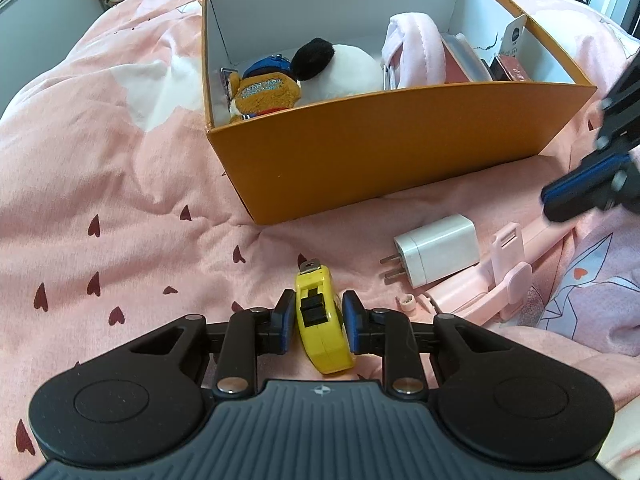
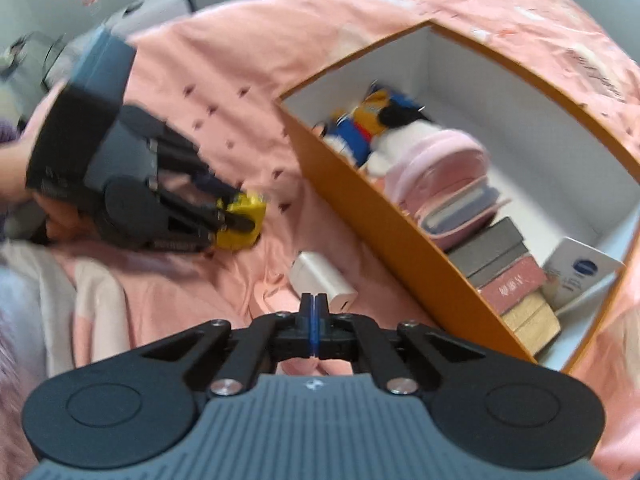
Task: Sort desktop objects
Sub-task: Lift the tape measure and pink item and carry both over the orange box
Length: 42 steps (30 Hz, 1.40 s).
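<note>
A yellow tape measure (image 1: 322, 322) lies on the pink bedspread between the blue pads of my left gripper (image 1: 320, 322), which is closed on it. In the right wrist view the left gripper (image 2: 236, 216) holds the same tape measure (image 2: 242, 224). My right gripper (image 2: 315, 300) is shut and empty, above a white charger (image 2: 322, 280). It shows blurred at the right edge of the left wrist view (image 1: 580, 192). The orange box (image 1: 360, 152) stands ahead, holding plush toys (image 1: 304, 76), a pink pouch (image 1: 414, 50) and small boxes.
A white charger (image 1: 434, 250) and a pink folding stand (image 1: 492, 284) lie on the bedspread right of the tape measure, in front of the box. A tiny pink cap (image 1: 406, 303) lies beside them. Books (image 2: 508, 276) are stacked in the box's near end.
</note>
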Available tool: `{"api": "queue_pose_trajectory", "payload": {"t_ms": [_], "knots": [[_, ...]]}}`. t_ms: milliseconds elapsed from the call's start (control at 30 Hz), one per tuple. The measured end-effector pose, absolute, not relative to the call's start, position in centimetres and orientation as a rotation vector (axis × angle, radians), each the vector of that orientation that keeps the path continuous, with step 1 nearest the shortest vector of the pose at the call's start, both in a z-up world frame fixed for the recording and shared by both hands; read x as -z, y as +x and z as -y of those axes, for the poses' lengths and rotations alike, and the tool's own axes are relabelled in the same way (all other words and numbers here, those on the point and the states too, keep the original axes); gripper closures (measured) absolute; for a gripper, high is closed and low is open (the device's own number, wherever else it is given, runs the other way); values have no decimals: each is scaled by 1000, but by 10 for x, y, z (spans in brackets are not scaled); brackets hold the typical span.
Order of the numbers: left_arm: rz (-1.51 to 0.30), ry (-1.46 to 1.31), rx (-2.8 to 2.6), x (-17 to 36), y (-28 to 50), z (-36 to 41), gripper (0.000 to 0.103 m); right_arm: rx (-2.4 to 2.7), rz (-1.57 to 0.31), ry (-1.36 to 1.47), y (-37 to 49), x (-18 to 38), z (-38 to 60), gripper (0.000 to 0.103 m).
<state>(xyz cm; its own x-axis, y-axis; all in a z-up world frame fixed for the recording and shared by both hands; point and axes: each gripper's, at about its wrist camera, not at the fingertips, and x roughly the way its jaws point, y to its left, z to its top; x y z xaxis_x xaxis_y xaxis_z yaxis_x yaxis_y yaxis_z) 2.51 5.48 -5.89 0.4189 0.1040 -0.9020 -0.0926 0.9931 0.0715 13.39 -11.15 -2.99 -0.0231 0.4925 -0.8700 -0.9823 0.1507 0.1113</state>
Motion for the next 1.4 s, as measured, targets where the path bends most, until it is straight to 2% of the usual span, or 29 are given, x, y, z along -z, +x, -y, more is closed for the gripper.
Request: {"api": "queue_pose_trajectory", "payload": {"t_ms": [200, 267, 300, 500, 767, 1000, 1200, 1400], "knots": [[-1133, 10, -122, 59, 26, -55, 75, -1375, -994, -749, 154, 61, 97, 83], [-1134, 5, -123, 59, 25, -55, 75, -1432, -1052, -724, 159, 69, 94, 68], [-1134, 3, -123, 59, 25, -55, 75, -1463, -1075, -711, 160, 72, 92, 67], [-1134, 1, -121, 59, 26, -55, 75, -1450, -1097, -690, 155, 91, 90, 72], [-1132, -11, -111, 56, 27, -55, 76, -1464, -1100, -678, 141, 76, 100, 88], [-1124, -93, -70, 44, 25, -57, 81, -1420, -967, -754, 119, 50, 109, 90], [-1075, -160, -23, 19, 23, -61, 81, -1457, -837, -805, 117, 12, 113, 97], [-997, -181, 18, -18, 21, -63, 81, -1468, -693, -906, 112, -32, 107, 97]]}}
